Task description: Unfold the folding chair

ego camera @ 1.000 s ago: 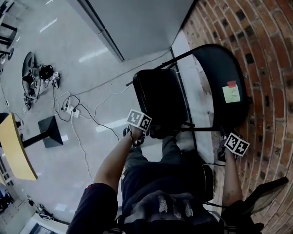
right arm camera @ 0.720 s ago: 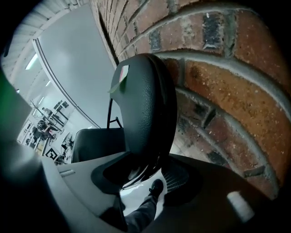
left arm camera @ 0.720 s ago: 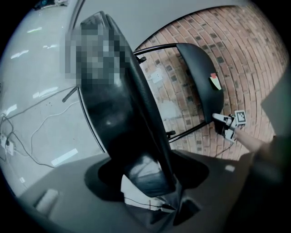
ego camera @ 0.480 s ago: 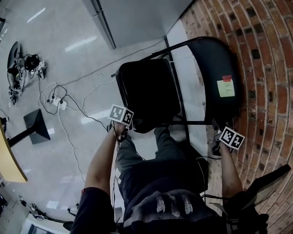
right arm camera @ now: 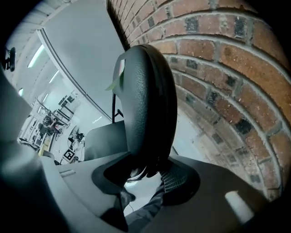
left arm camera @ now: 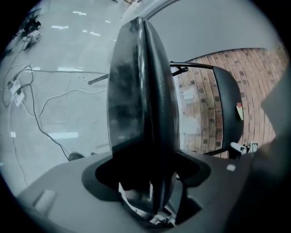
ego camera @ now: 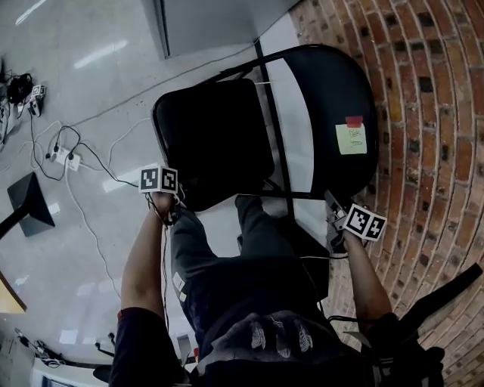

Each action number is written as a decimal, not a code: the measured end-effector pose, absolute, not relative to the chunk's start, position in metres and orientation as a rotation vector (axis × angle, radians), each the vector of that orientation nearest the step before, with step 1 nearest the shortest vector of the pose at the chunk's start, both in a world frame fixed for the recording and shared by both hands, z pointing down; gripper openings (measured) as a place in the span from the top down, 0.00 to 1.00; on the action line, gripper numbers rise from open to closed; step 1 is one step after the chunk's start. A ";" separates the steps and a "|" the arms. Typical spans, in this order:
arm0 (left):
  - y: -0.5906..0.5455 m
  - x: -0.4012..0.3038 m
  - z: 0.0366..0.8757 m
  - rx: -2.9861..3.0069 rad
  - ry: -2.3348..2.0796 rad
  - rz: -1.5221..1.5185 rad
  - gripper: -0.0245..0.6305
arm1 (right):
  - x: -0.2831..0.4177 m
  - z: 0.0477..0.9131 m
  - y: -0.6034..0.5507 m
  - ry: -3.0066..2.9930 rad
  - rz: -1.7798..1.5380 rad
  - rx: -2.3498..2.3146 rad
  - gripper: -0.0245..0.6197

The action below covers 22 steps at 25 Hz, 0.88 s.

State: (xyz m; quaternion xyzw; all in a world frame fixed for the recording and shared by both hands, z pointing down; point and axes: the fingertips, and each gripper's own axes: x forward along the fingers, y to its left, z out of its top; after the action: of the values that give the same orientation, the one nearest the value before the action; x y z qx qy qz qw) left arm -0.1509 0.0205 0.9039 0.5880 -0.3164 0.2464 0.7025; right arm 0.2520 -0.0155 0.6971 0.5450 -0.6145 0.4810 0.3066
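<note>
A black folding chair stands partly opened by the brick wall. In the head view its padded seat (ego camera: pixel 212 140) lies left of the backrest (ego camera: pixel 325 106), which carries a yellow note (ego camera: pixel 351 139). My left gripper (ego camera: pixel 172 205) grips the seat's near edge. In the left gripper view that edge (left arm camera: pixel 143 104) runs edge-on between the jaws of the left gripper (left arm camera: pixel 148 184). These jaws have just been opening wider, with the seat still filling them. My right gripper (ego camera: pixel 334 215) is shut on the backrest's near edge. The right gripper view shows the backrest (right arm camera: pixel 148 95) rising from the right gripper (right arm camera: pixel 145 175).
The curved brick wall (ego camera: pixel 439 113) is close on the right. Cables and a power strip (ego camera: pixel 64 159) trail over the glossy floor at left, beside a black stand base (ego camera: pixel 30 200). A grey partition (ego camera: pixel 212 19) stands behind the chair. The person's legs (ego camera: pixel 249 257) are just below it.
The seat has swung away from the backrest and the gap between them is wider. My left gripper went left and down with the seat. The right gripper shifted left with the backrest.
</note>
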 end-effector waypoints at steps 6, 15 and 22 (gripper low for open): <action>0.029 -0.162 0.908 1.320 -0.699 0.529 0.43 | 0.246 0.694 -0.008 -1.588 1.310 1.421 0.67; 0.035 -0.181 0.936 1.306 -0.674 0.524 0.42 | 0.239 0.720 -0.007 -1.594 1.339 1.397 0.66; 0.039 -0.196 0.965 1.300 -0.693 0.536 0.40 | 0.221 0.745 -0.005 -1.664 1.344 1.300 0.68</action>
State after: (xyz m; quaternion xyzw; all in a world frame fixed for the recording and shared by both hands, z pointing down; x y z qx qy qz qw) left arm -0.1962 0.0391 0.9650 0.5855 -0.3121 0.2415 0.7081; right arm 0.2207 -0.0048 0.7454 0.4931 -0.6312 0.5098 0.3139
